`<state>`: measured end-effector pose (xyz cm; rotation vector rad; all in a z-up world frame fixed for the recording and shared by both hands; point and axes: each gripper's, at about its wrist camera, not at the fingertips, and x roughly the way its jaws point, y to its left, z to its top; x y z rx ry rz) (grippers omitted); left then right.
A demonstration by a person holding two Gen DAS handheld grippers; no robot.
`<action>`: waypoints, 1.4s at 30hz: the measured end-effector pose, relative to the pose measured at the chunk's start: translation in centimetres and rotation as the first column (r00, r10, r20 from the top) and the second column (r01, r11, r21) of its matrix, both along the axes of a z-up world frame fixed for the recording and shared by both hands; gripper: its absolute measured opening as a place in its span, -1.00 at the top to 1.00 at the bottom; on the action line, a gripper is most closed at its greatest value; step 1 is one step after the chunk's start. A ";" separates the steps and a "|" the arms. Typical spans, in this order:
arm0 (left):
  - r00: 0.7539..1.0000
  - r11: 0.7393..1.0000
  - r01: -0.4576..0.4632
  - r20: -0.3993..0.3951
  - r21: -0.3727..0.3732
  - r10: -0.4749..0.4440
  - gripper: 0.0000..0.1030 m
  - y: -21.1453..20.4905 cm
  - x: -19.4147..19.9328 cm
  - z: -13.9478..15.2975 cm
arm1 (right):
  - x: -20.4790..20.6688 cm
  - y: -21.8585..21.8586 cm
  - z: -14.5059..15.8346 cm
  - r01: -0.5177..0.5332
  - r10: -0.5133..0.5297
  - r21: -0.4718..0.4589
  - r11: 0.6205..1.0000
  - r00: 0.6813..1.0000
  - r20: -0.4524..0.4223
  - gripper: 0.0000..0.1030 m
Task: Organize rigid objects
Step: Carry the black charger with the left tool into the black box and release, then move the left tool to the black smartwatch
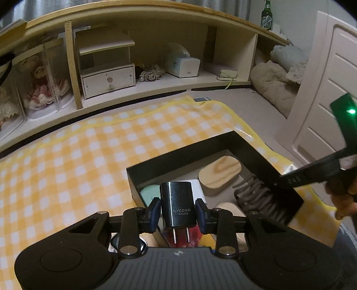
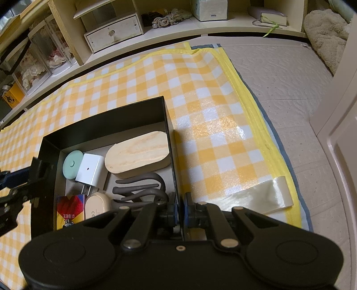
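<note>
My left gripper (image 1: 177,208) is shut on a black cylindrical plug adapter (image 1: 176,198), its two prongs pointing back toward the camera. It hangs over the near left part of an open black box (image 1: 196,149). In the right wrist view the box (image 2: 107,120) holds a wooden oval block (image 2: 137,154), a white charger (image 2: 90,170), a mint round item (image 2: 71,164), a grey coiled cable (image 2: 142,189), a beige case (image 2: 98,205) and a red card pack (image 2: 70,209). My right gripper (image 2: 180,207) is shut on the box's right wall.
The box sits on a yellow checked mat (image 2: 200,93) over a pale quilted surface (image 2: 290,100). Behind stands a shelf with a small white drawer unit (image 1: 108,79) and a green bottle (image 1: 267,15) on top. A white door (image 1: 330,89) and fluffy cushions (image 1: 274,82) lie right.
</note>
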<state>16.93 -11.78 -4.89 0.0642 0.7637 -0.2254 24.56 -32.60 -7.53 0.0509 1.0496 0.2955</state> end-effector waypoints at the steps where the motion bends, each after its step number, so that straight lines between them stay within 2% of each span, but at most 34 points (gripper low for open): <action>1: 1.000 1.000 -0.005 -0.001 0.008 0.005 0.32 -0.1 0.3 -0.1 | 0.0 0.0 0.0 0.000 0.000 0.001 1.000 1.000 -0.001 0.87; 7: 1.000 1.000 -0.013 -0.008 0.007 0.013 0.30 0.3 0.8 -0.3 | 0.1 0.0 0.1 0.000 0.000 0.003 1.000 1.000 -0.003 0.86; 12: 1.000 1.000 0.016 -0.020 -0.013 -0.016 0.01 0.2 -0.2 0.1 | 0.1 0.1 0.1 0.002 -0.002 0.003 1.000 1.000 -0.005 0.86; 14: 0.999 1.000 0.014 -0.032 0.018 -0.014 -0.25 -0.1 -0.6 0.2 | 0.1 0.1 0.1 0.002 -0.002 0.002 1.000 1.000 -0.005 0.86; 24: 0.997 1.000 0.025 -0.077 0.011 -0.024 -0.37 0.1 -1.8 0.3 | 0.1 0.1 0.1 0.002 -0.002 0.001 1.000 1.000 -0.005 0.86; 33: 0.997 0.999 0.035 -0.071 -0.034 -0.037 -0.76 -0.6 -2.5 1.6 | 0.1 0.1 0.1 0.002 -0.002 0.001 1.000 1.000 -0.005 0.86; 37: 0.996 0.999 0.037 -0.077 -0.037 -0.040 -0.99 -0.9 -2.8 1.7 | 0.1 0.1 0.1 0.001 -0.001 0.001 1.000 1.000 -0.005 0.86; 42: 0.997 0.999 0.028 -0.076 -0.039 -0.031 -1.00 -0.8 -3.0 1.9 | 0.1 0.1 0.1 0.002 -0.002 0.001 1.000 1.000 -0.005 0.87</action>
